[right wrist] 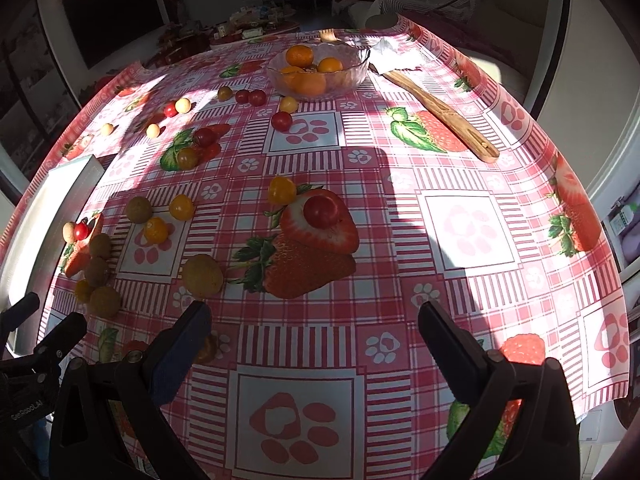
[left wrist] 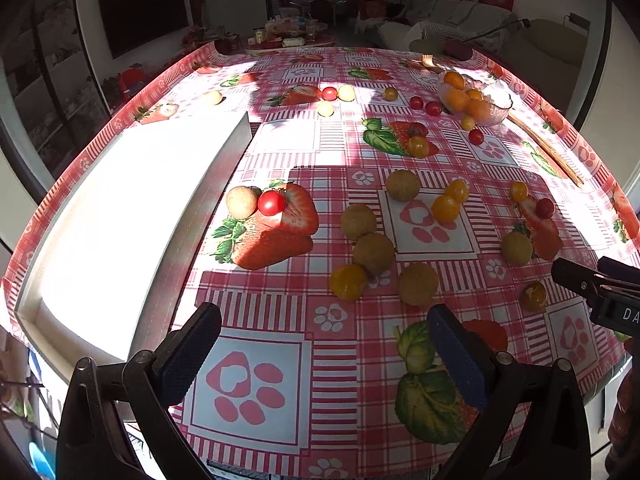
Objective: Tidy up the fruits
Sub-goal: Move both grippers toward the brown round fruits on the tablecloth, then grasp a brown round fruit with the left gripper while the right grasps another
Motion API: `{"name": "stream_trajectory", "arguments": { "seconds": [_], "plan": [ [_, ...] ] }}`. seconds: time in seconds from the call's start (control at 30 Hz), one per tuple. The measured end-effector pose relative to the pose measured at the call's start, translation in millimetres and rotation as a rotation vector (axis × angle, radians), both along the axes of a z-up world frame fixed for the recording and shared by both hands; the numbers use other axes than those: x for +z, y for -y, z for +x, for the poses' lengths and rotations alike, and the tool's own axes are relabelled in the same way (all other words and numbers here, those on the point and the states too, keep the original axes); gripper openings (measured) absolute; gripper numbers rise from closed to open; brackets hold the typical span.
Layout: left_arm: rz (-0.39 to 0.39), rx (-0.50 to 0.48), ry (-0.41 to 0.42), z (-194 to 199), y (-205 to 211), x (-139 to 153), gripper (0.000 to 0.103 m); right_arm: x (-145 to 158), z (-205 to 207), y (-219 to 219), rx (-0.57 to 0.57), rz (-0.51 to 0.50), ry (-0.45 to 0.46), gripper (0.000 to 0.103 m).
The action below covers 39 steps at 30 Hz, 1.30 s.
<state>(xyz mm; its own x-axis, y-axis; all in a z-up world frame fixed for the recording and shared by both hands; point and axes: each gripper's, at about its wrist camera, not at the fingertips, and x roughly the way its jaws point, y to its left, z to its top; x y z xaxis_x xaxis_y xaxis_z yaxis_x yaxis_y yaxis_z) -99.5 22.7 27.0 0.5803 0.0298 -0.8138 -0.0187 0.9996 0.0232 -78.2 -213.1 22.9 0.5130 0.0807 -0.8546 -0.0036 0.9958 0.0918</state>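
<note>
Both my grippers hang above the near edge of the tabletop (right wrist: 472, 232), and neither holds anything: the left gripper (left wrist: 324, 346) has its fingers spread wide over bare checked cloth, and the right gripper (right wrist: 314, 334) is just as wide open. Just ahead of my left fingers sits a cluster of brown longans (left wrist: 374, 254) mixed with yellow cherry tomatoes (left wrist: 348, 282); ahead and left of them a red cherry tomato (left wrist: 271, 203) touches a pale longan beside the white tray (left wrist: 120, 220). Straight ahead of my right fingers another red tomato (right wrist: 321, 211) lies on a printed strawberry. That tray looks empty, though glare washes it out, so I cannot be sure. Farther off, more small red and yellow fruits lie scattered, and at the far side the glass bowl (right wrist: 352, 76) holds only oranges (right wrist: 306, 80), with a wooden spatula (right wrist: 436, 114) lying beside it. I judge the sorting barely begun: oranges gathered, nearly everything else loose.
</note>
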Motion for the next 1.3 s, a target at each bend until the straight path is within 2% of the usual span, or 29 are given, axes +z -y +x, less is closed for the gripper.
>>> {"name": "stream_trajectory", "arguments": {
  "seconds": [0.23, 0.57, 0.63, 0.67, 0.7, 0.83, 0.87, 0.97, 1.03, 1.1, 1.13, 1.17, 1.2, 1.27, 1.3],
  "plan": [
    [-0.007, 0.010, -0.014, 1, -4, -4, 0.103, -4, -3, -6, 0.027, 0.010, -0.005, 0.103],
    [0.034, -0.046, -0.001, 9, 0, -7, 0.103, -1, -2, -16, 0.070, 0.020, 0.001, 0.103],
    [0.030, -0.058, 0.002, 10, -2, -8, 0.096, 0, -1, -18, 0.077, 0.021, 0.003, 0.103],
    [0.030, -0.067, -0.007, 12, -2, -9, 0.087, 0, 0, -20, 0.082, 0.021, 0.003, 0.103],
    [0.028, -0.077, -0.020, 15, -3, -11, 0.085, 0, 0, -21, 0.088, 0.022, 0.004, 0.103],
    [0.027, -0.094, -0.025, 20, -2, -16, 0.083, 0, 5, -32, 0.120, 0.022, 0.003, 0.102],
    [0.029, -0.102, -0.027, 21, -1, -16, 0.077, 0, 6, -35, 0.128, 0.022, 0.002, 0.102],
    [0.023, -0.122, -0.023, 25, 3, -16, 0.075, -1, 13, -46, 0.149, 0.020, 0.001, 0.098],
    [0.018, -0.126, -0.022, 28, 5, -16, 0.072, -3, 17, -53, 0.167, 0.018, -0.006, 0.088],
    [-0.019, -0.142, -0.027, 30, 6, -15, 0.057, -8, 23, -59, 0.178, 0.014, -0.026, 0.078],
    [-0.026, -0.147, -0.026, 30, 6, -15, 0.054, -10, 25, -61, 0.177, 0.012, -0.036, 0.072],
    [-0.026, -0.152, -0.023, 29, 8, -15, 0.048, -11, 25, -63, 0.174, -0.007, -0.030, 0.071],
    [-0.035, -0.166, -0.017, 28, 10, -15, 0.033, -11, 25, -65, 0.179, -0.023, -0.026, 0.067],
    [-0.032, -0.180, -0.012, 26, 14, -14, 0.022, -10, 24, -67, 0.180, -0.056, -0.018, 0.052],
    [-0.033, -0.178, -0.013, 25, 14, -14, 0.022, -10, 24, -66, 0.181, -0.053, -0.016, 0.041]
  ]
}}
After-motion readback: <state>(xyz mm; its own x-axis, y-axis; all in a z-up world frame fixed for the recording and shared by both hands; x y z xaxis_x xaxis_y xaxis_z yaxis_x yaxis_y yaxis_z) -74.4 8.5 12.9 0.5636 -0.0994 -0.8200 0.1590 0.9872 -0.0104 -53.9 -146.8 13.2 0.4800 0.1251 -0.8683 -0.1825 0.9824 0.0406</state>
